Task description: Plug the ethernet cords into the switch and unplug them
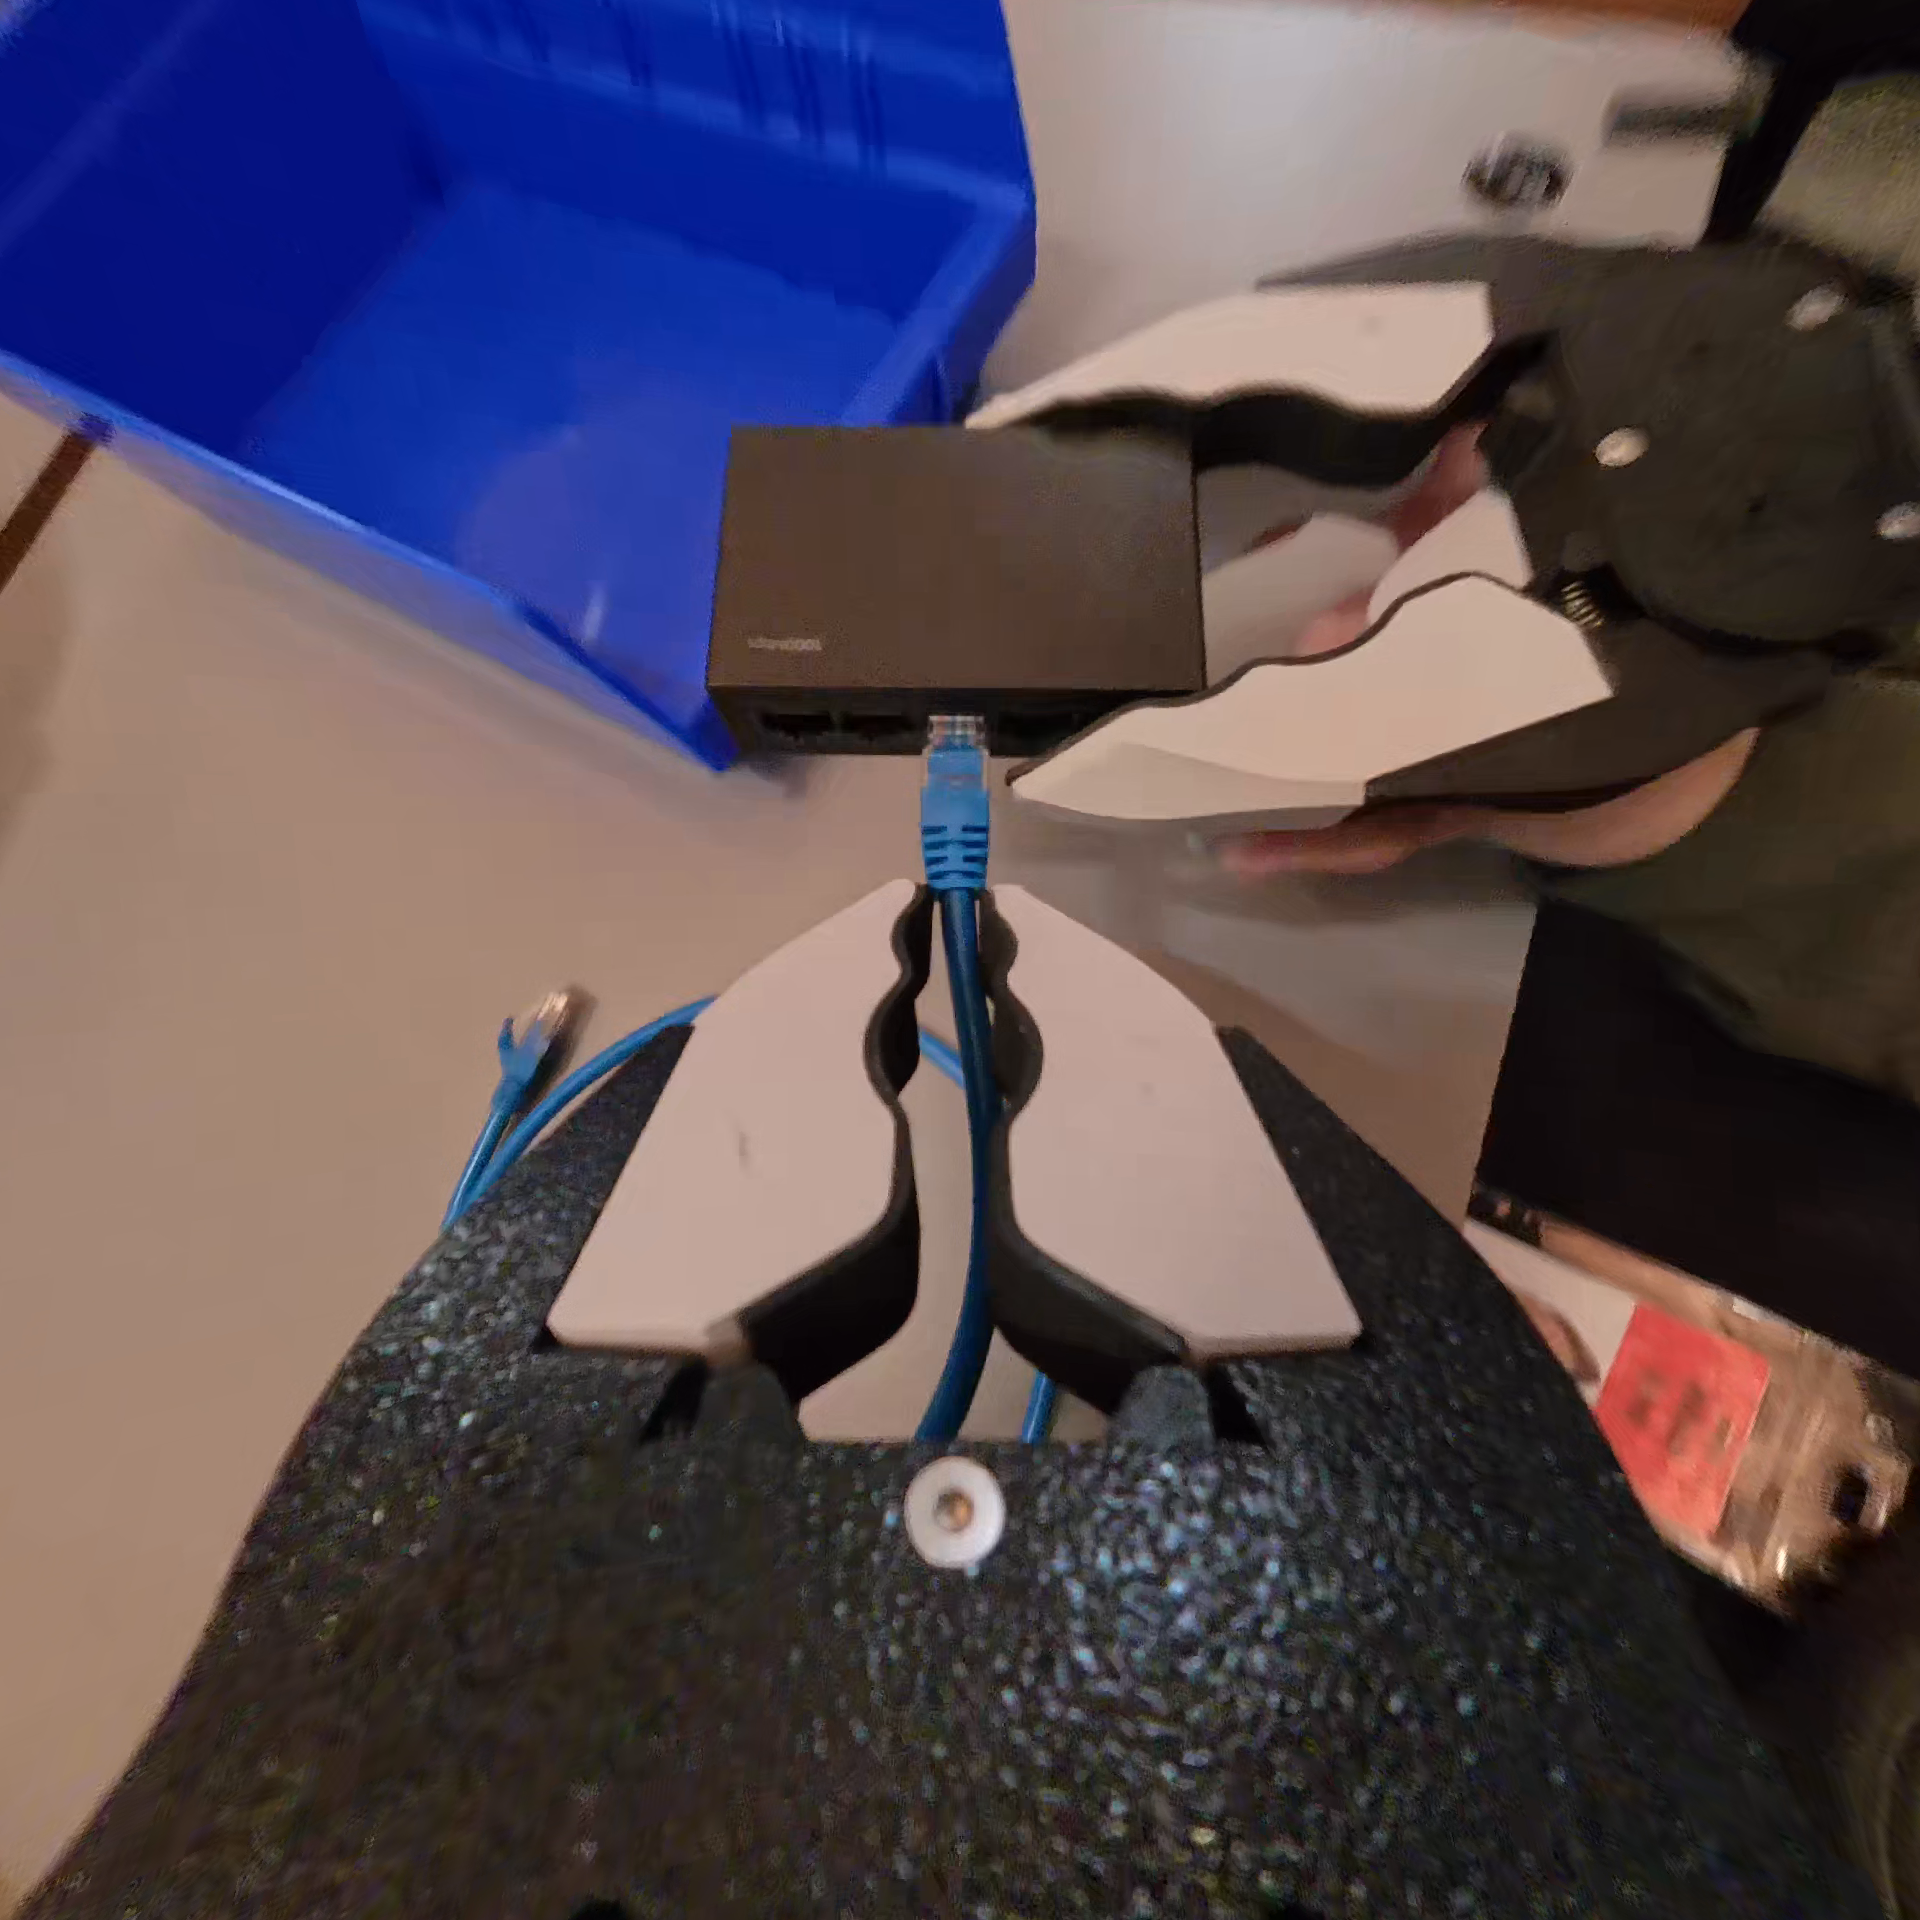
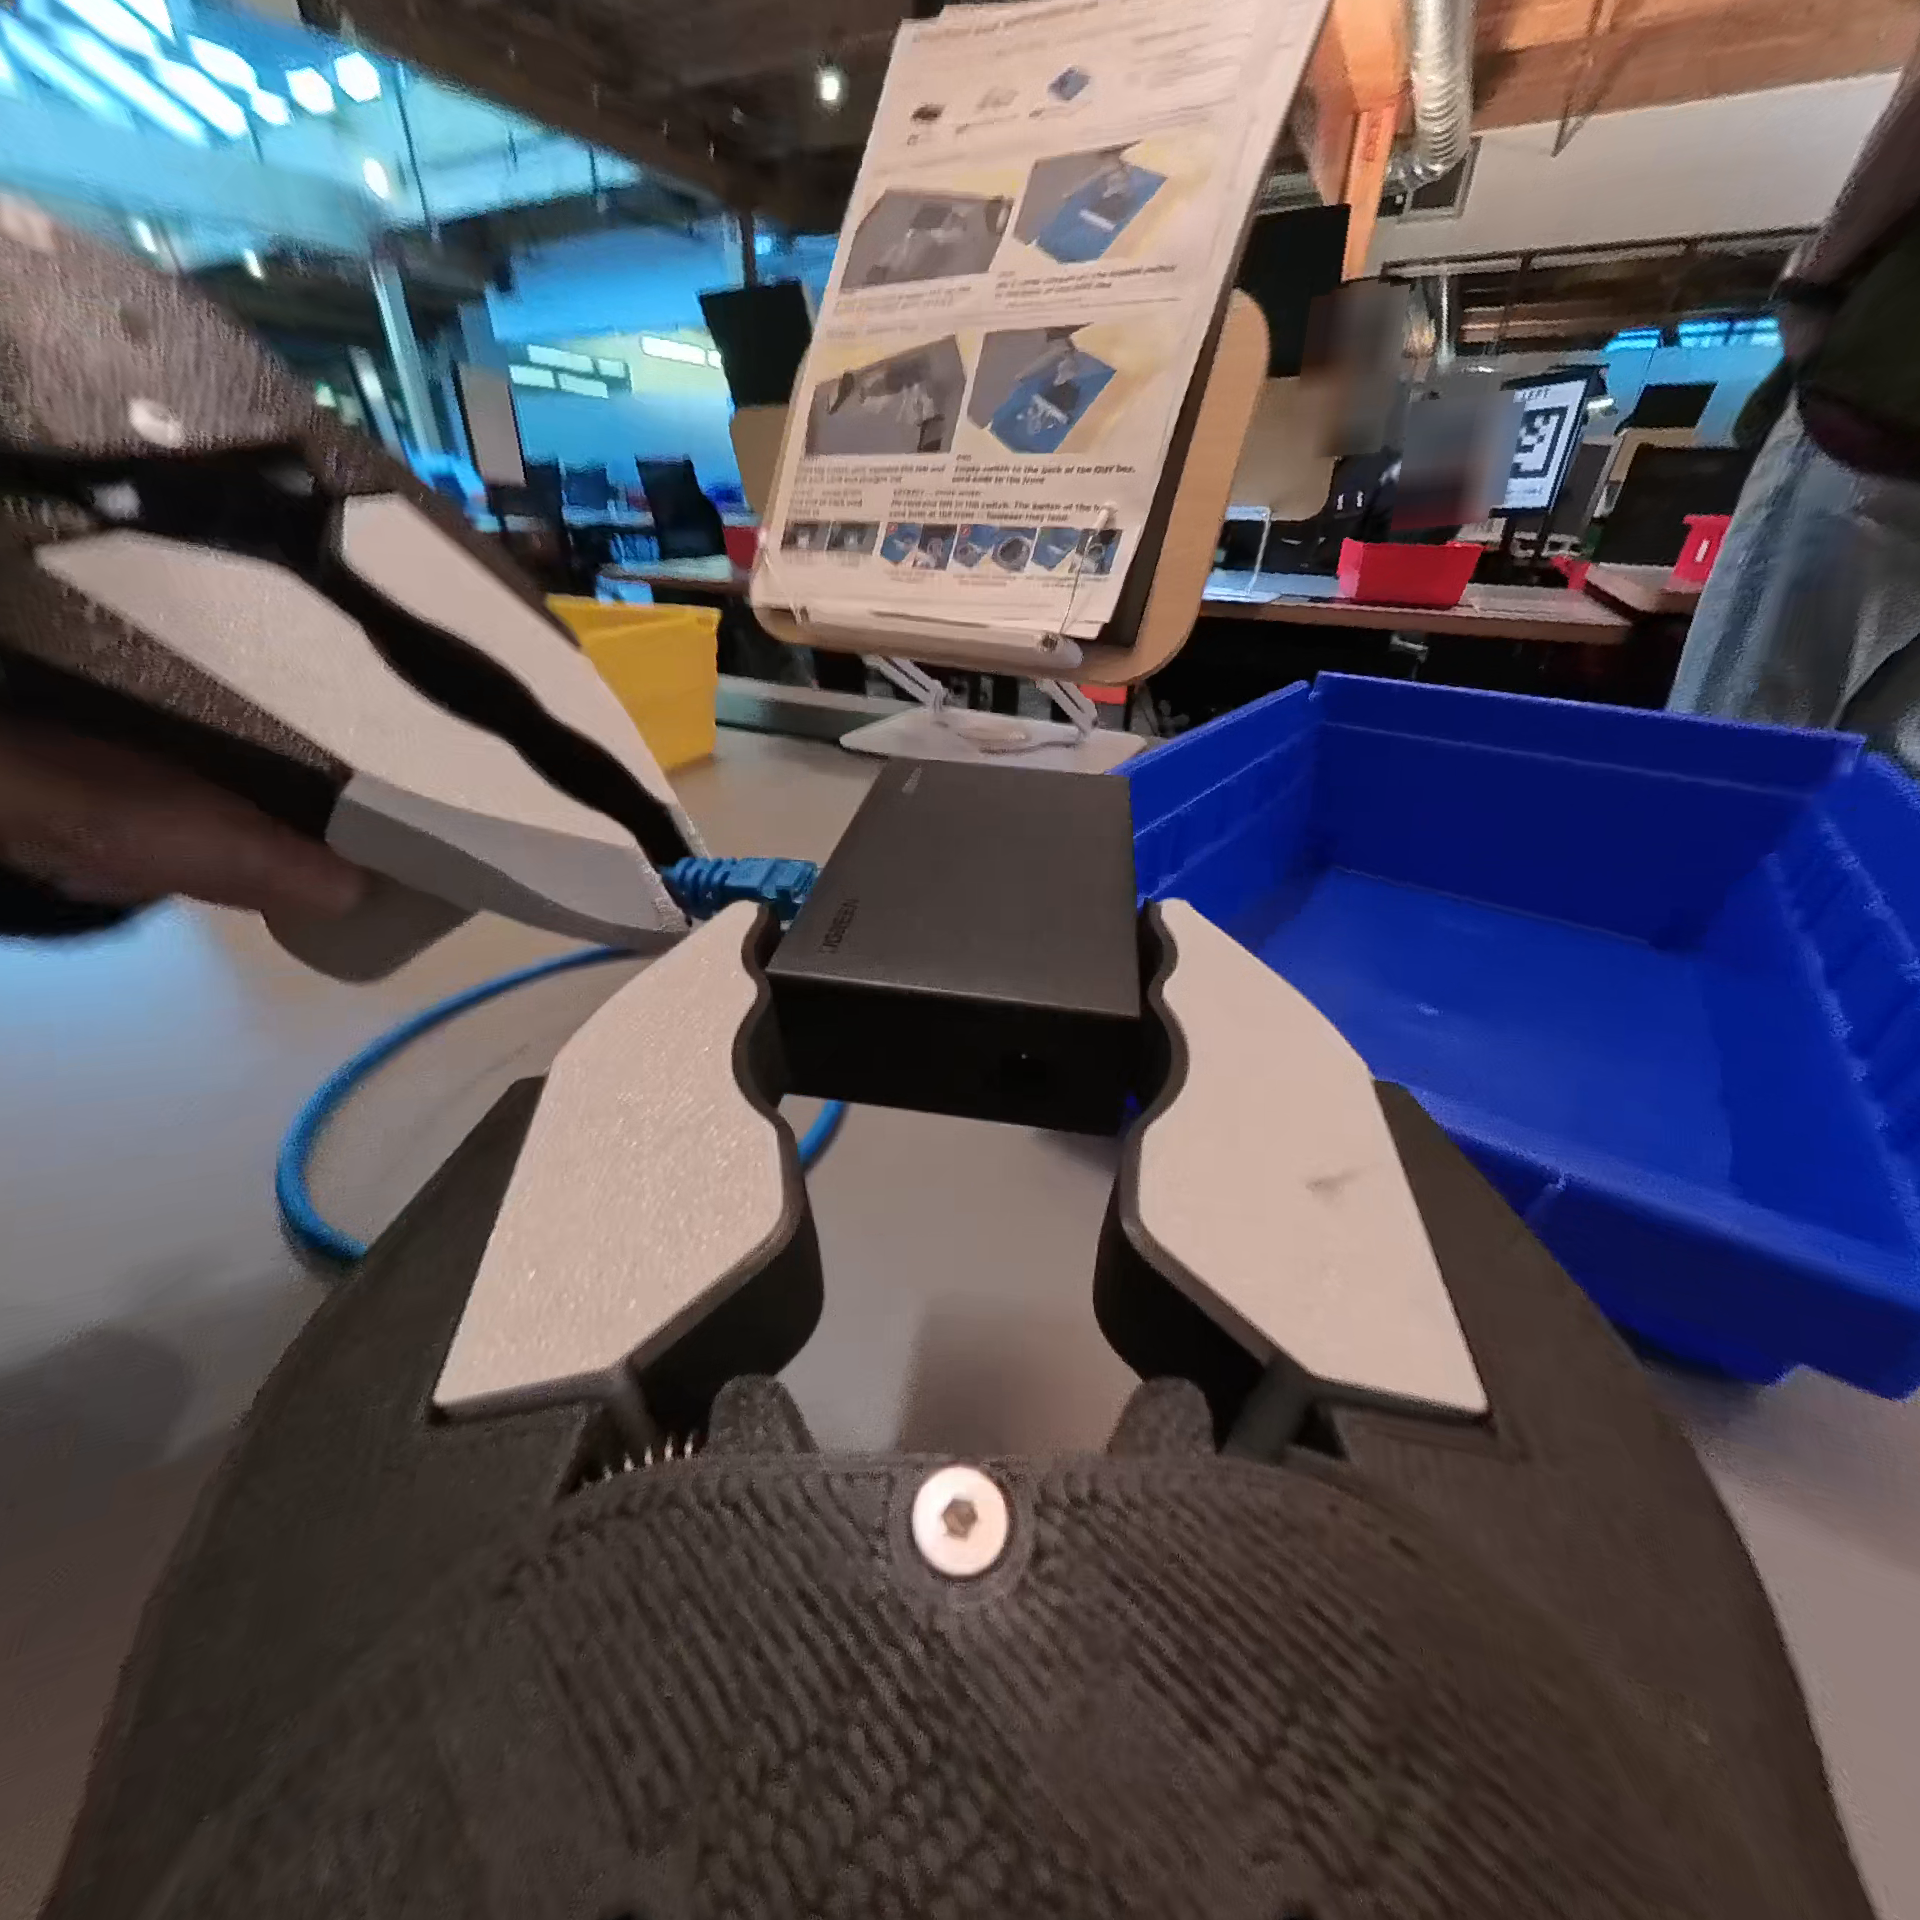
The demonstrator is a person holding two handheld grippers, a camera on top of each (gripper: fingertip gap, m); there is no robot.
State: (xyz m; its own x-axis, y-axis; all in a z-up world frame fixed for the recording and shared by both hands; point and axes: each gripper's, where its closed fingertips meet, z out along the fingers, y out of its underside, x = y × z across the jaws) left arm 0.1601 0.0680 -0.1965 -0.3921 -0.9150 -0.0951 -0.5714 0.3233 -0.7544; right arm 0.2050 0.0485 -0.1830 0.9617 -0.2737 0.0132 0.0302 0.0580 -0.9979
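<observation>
Blue ethernet cord sits pinched just behind its boot in our left gripper, the clear plug at the mouth of a middle port on the black switch, whether seated we cannot tell. Our right gripper clamps the switch on the table beside the blue bin. We judge the push should run straight along the port, right gripper bracing.

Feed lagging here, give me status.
Left gripper shut on blue cord; plug at switch port. Right gripper clamps switch. Nothing blocking.
</observation>
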